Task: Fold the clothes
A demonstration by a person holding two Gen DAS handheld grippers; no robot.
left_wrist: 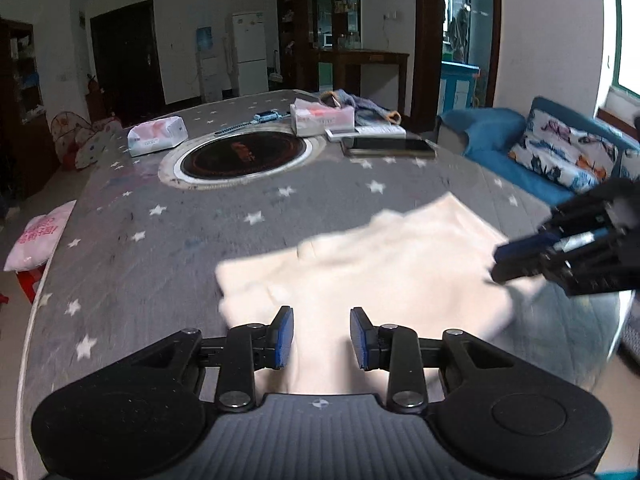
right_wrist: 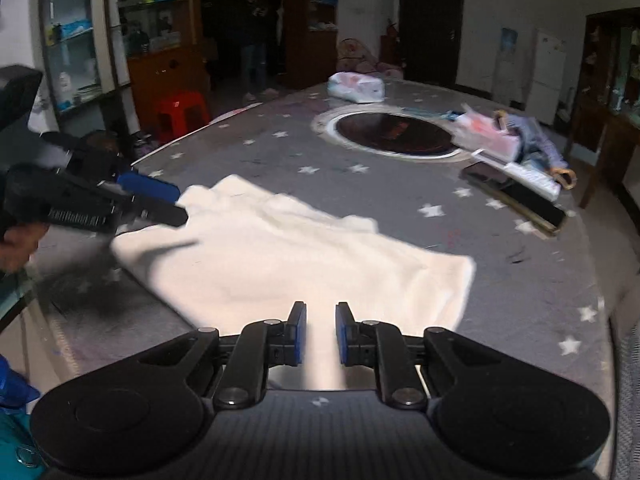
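1. Left gripper [left_wrist: 322,338]: blue pads stand apart with a clear gap, and only cream cloth shows below the gap, nothing pinched. It hangs over the near edge of the garment.
2. Right gripper [right_wrist: 321,334]: pads are much closer together, just a narrow slot between them, and nothing looks caught in there. It's also above the near edge of the cloth. From the left wrist view it pokes in from the right with its tips at the garment's right edge; can't tell if they actually touch.
3. The cream garment [left_wrist: 372,268] lies mostly flat, a bit rumpled, on the near part of the table [left_wrist: 132,216], which has a grey cover with white stars.
4. Further out: a round black cooktop [left_wrist: 244,154] set in the middle of the table, a tissue pack [left_wrist: 157,135] beside it, a dark tablet [left_wrist: 390,146] to the right, well away from the garment.
5. Background: blue sofa [left_wrist: 492,132], white fridge [left_wrist: 250,54].
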